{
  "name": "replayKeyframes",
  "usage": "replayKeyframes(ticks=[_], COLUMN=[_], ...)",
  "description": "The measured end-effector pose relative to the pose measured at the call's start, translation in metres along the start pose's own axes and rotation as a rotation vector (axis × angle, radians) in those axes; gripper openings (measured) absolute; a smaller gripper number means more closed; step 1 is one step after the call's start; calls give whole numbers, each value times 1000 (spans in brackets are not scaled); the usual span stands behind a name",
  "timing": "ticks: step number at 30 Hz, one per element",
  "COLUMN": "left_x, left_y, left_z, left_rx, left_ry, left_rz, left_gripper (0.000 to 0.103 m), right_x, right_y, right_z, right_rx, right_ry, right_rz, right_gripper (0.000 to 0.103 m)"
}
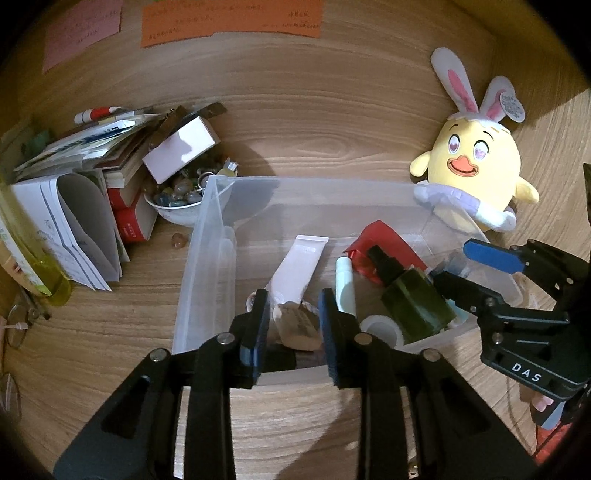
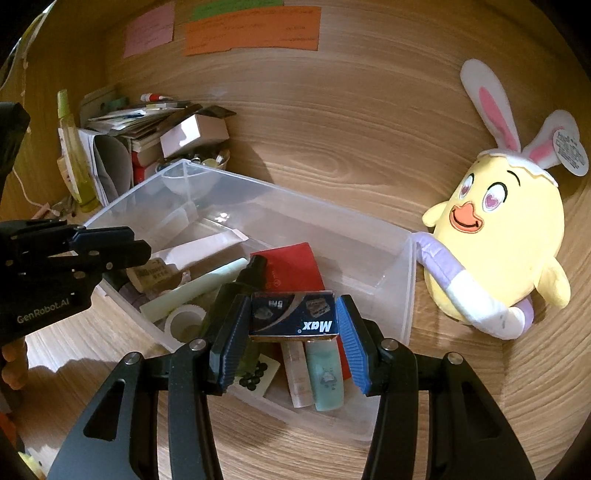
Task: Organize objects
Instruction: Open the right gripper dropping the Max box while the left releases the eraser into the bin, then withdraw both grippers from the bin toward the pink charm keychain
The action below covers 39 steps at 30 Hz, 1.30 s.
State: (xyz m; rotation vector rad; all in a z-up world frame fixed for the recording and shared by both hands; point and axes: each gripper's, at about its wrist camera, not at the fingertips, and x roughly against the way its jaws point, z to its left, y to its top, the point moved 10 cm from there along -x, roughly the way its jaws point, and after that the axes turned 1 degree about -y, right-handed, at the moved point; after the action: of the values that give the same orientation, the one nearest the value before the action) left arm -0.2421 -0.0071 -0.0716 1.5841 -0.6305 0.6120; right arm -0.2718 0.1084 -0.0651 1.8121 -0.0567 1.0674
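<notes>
A clear plastic bin (image 1: 207,236) (image 2: 408,280) sits on the wooden desk and holds a white tube (image 1: 295,266), a green bottle (image 1: 413,299), a red packet (image 2: 295,269), a tape roll (image 2: 184,321) and other small items. My left gripper (image 1: 291,325) is open and empty over the bin's near edge, above a beige item. It shows at the left of the right wrist view (image 2: 144,251). My right gripper (image 2: 291,325) is shut on a small dark "Max" box (image 2: 295,314), held over the bin. The right gripper also shows in the left wrist view (image 1: 469,273).
A yellow plush chick with bunny ears (image 1: 476,166) (image 2: 502,236) leans against the bin's right side. A pile of books, papers and a white box (image 1: 110,166) with a bowl of beads (image 1: 177,199) stands at the left. Sticky notes (image 2: 251,29) hang on the back wall.
</notes>
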Motion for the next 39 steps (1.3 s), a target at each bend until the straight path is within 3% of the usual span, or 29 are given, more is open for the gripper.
replayKeyframes(ticks=[4, 11, 16, 19, 29, 39], left_x=[7, 26, 45, 56, 70, 76], left_y=[2, 4, 4, 2, -30, -63], left_z=[-1, -1, 2, 4, 5, 12], left_rx=[0, -1, 19, 31, -19, -22], left_ry=[0, -2, -22, -35, 1, 23], left_rz=[-20, -60, -85, -100, -87, -48], left_gripper=[46, 70, 78, 87, 89, 94], right_x=[3, 10, 28, 41, 76, 78], right_y=[1, 4, 5, 3, -12, -41], right_z=[0, 0, -1, 1, 20, 44], right_rx=[14, 26, 11, 7, 34, 45], right_ry=[-15, -37, -24, -16, 17, 81], right_rz=[-17, -30, -60, -79, -119, -88], right_gripper=[66, 72, 80, 80, 80, 80])
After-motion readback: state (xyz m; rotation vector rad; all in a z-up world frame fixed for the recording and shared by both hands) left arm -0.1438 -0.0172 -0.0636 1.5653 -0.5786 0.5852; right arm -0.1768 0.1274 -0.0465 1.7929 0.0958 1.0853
